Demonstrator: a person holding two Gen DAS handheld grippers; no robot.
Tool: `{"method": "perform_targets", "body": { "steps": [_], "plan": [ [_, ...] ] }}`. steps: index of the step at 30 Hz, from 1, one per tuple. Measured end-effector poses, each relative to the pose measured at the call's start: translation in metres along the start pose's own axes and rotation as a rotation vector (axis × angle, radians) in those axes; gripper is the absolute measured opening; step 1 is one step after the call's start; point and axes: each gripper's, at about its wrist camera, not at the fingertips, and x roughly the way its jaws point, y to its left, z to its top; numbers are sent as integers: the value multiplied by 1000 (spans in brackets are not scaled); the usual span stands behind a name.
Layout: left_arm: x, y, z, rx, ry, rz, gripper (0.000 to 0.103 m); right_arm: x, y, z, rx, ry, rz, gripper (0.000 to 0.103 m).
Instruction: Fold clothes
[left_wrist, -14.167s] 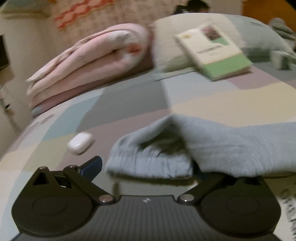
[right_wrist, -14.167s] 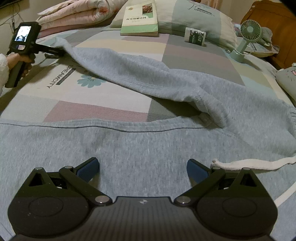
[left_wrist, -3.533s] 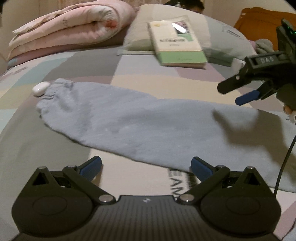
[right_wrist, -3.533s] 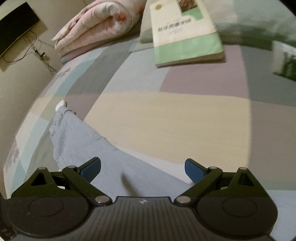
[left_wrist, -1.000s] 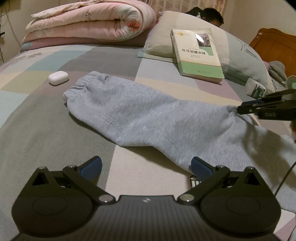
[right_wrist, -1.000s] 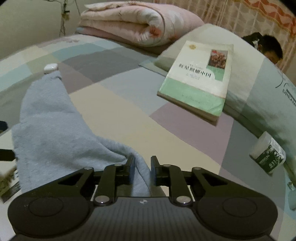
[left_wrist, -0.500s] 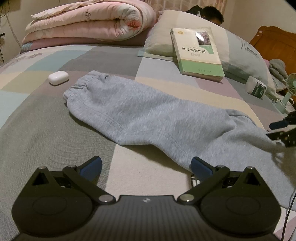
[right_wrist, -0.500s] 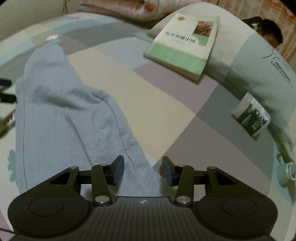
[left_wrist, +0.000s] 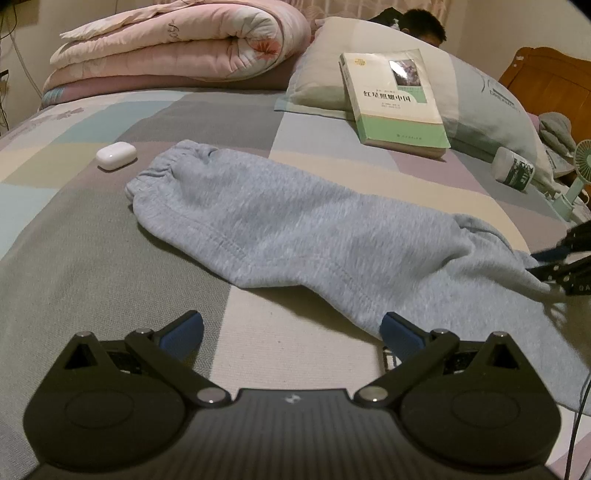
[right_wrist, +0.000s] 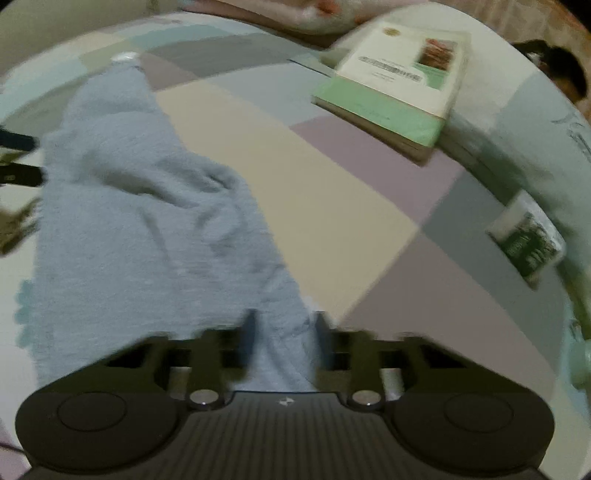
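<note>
left wrist view: a white earbud case (left_wrist: 115, 156) lies shut on the patchwork bed sheet (left_wrist: 66, 236), contents hidden; a small green-label bottle (left_wrist: 514, 169) lies by the pillow (left_wrist: 476, 99), a green book (left_wrist: 397, 99) leans on it, a folded pink quilt (left_wrist: 177, 44) sits behind. your left gripper (left_wrist: 291, 332) is spread wide, holding nothing; the grey sweatpants leg (left_wrist: 295, 229) lies flat just ahead, its edge at the right fingertip.

right wrist view: blurred. your right gripper (right_wrist: 284, 330) has its fingers parted with a fold of the sweatpants leg (right_wrist: 147, 221) between them; can't tell if they touch it.
</note>
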Motion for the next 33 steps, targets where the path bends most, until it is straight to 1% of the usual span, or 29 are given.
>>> {"method": "perform_targets", "body": {
  "steps": [1, 3, 4, 5, 7, 8, 9, 11, 13, 15, 18, 20, 22, 25, 27, 29, 31, 33],
  "plan": [
    [0, 0, 0, 1, 0, 1, 102, 1, 0, 1, -2, -11, -38, 10],
    [0, -1, 0, 2, 0, 2, 102, 3, -7, 6, 38, -42, -132, 10],
    [0, -1, 0, 2, 0, 1, 102, 4, -14, 9, 86, -57, -156, 11],
    [0, -1, 0, 1, 0, 1, 102, 5, -21, 12, 136, -66, -169, 15],
    [0, 0, 0, -1, 0, -1, 102, 2, -27, 15, 203, -61, -166, 26],
    [-1, 0, 0, -2, -1, -3, 102, -2, -28, 15, 217, -61, -164, 30],
    [-1, 0, 0, -3, -1, -4, 102, -8, -27, 13, 218, -67, -161, 32],
    [-1, 0, 0, -6, -2, -5, 102, -24, -27, 8, 241, -70, -166, 44],
    [-1, 0, 0, -8, -3, -6, 102, -41, -30, -3, 288, -62, -162, 50],
    [-1, 0, 0, -8, -3, -5, 102, -55, -36, -18, 364, -37, -152, 52],
    [-1, -1, 0, -4, -3, -1, 102, -61, -57, -50, 554, 29, -125, 53],
    [0, -2, 0, 1, -2, 4, 102, -56, -70, -71, 657, 62, -105, 53],
    [1, -3, 0, 9, 0, 10, 102, -43, -81, -83, 712, 70, -129, 54],
    [1, -4, 0, 19, 0, 16, 102, -30, -94, -83, 759, -5, -123, 68],
    [2, -5, -1, 26, 0, 21, 102, -18, -96, -75, 728, -27, -171, 68],
    [2, -6, -1, 31, 0, 24, 102, -10, -99, -72, 712, -18, -196, 68],
    [2, -5, -1, 28, -1, 22, 102, -19, -100, -75, 741, -29, -205, 68],
    [2, -5, -1, 26, -2, 19, 102, -40, -98, -83, 754, -51, -223, 68]
  ]
}}
